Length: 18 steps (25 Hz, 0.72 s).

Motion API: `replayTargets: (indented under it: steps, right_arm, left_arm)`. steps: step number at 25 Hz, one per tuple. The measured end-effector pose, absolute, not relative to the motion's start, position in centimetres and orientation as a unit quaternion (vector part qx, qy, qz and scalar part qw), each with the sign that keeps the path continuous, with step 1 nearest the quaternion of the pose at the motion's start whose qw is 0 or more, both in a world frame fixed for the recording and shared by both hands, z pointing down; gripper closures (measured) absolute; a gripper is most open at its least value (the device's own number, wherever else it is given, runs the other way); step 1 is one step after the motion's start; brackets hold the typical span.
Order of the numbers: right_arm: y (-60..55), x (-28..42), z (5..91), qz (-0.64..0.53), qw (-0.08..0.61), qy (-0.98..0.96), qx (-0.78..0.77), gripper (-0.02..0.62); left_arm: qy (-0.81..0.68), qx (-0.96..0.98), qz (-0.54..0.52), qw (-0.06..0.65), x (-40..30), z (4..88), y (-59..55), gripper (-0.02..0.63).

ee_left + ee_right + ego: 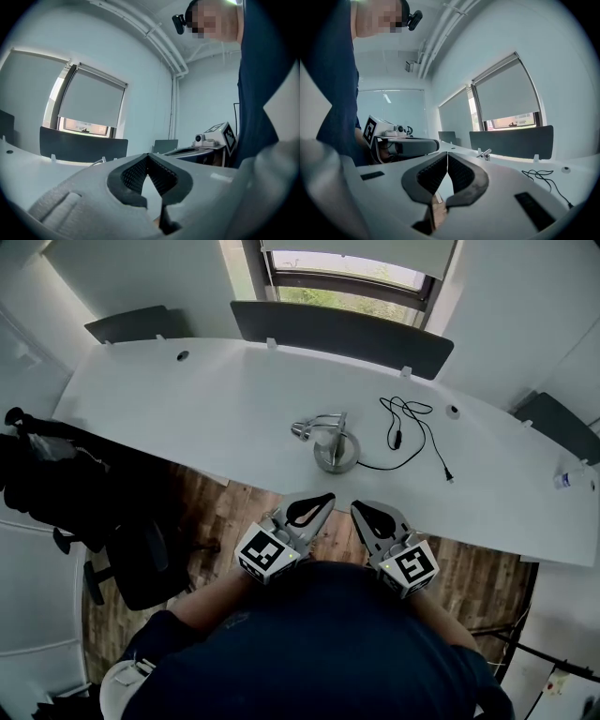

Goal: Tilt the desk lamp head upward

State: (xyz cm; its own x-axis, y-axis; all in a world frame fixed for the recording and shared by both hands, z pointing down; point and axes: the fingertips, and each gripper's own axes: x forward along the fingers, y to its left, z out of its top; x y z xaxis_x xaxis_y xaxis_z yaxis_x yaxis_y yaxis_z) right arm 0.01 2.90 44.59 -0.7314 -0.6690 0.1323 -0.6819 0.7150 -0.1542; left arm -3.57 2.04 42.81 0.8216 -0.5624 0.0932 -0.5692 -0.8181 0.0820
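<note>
A silver desk lamp stands on a round base near the front of the white desk, its small head hanging out to the left. My left gripper and right gripper hover side by side at the desk's front edge, just short of the lamp's base and apart from it. Both are shut with nothing between the pads. In the left gripper view the left gripper shows its dark pads meeting. The right gripper looks the same, with the lamp small beyond it.
A black cable lies coiled right of the lamp. Dark divider panels line the desk's back edge below a window. A black office chair and dark gear sit at the left. A bottle lies far right.
</note>
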Motion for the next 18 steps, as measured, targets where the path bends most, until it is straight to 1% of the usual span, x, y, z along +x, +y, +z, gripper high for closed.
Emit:
replayTargets:
  steps: [8,12,18]
  right_arm:
    - [-3.9,-2.6,45.3,0.114,0.048,-0.903,0.410,0.583]
    - [-6.3,-3.6,46.4,0.116,0.067,-0.890,0.435,0.583]
    - [-8.2,-3.8,48.3,0.127,0.091,-0.881,0.446,0.583]
  left_arm:
    - [-0.270,0.960,0.046,0.051,-7.1,44.0,-5.0,0.600]
    - [-0.254,0.965,0.057,0.036,-8.5,44.6,-7.5,0.600]
    - [-0.251,0.965,0.070,0.037,-9.0,46.1,-9.9,0.600]
